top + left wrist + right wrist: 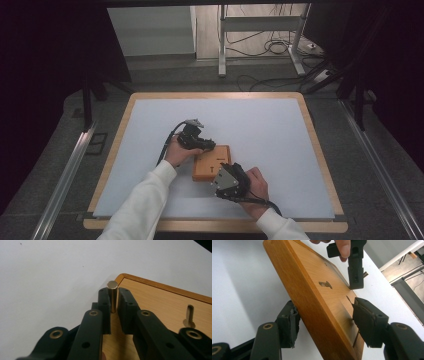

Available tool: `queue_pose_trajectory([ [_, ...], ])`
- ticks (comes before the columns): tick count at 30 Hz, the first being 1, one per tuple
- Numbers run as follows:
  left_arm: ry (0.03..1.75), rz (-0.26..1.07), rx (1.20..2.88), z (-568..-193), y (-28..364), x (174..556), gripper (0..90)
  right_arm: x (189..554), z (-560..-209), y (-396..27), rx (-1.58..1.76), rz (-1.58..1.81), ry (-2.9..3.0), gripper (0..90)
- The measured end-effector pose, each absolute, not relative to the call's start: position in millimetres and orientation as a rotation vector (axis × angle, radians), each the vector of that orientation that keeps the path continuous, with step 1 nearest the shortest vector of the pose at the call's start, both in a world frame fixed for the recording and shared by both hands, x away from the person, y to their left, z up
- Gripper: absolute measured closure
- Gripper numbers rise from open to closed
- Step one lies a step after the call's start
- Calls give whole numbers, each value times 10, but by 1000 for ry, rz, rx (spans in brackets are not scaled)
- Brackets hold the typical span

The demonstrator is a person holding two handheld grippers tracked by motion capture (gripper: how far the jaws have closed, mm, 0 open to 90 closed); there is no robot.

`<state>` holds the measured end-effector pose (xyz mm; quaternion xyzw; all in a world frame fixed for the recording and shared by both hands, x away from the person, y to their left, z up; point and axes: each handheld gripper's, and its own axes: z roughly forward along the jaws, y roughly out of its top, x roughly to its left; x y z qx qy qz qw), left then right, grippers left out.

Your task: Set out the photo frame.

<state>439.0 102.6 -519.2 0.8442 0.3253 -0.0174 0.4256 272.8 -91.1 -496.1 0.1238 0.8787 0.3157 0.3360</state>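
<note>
Dim room behind, with cables (260,47) looping over the floor. Nearer, a white mat (260,120), and near its middle, between both hands, the wooden block (207,167).

At the block's near edge, the right gripper (327,320): jaws standing wide across the block's thickness, one against the underside edge, the other over the top face. Cannot tell whether the pads press yet.

At the far corner, the left gripper (113,293): jaws drawn narrow around the brass pin (112,296), one pad against it, a sliver of daylight at the other, so bracketing rather than pinching. Well to one side, a keyhole slot (190,315) cut in the top face.

Turns on this: pin standing upright, long axis square to the block's face, squarely between the left jaws, which come in low along the wood. Looks to call for closing that last sliver, then drawing straight up along the pin's axis, not sideways. Left clearly nearer the pin; right better placed to hold the block down.
</note>
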Motion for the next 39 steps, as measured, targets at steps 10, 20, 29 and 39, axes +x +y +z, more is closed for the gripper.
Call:
queue_pose_trajectory([
  [10, 860, -2, 2062, -5178, 1181, 4360, 588, 2742, -4920, -941, 324, 839, 2277, 429],
  [20, 870, 172, 2057, -4954, 1570, 3920, 499, 2753, -4907, -955, 329, 838, 2276, 433],
  [29, 911, 192, 2096, -5124, 1931, 3559, 477, 2768, -4881, -968, 336, 838, 2269, 444],
  [39, 882, 265, 2162, -5202, 1984, 3274, 417, 2782, -4841, -968, 332, 823, 2266, 465],
])
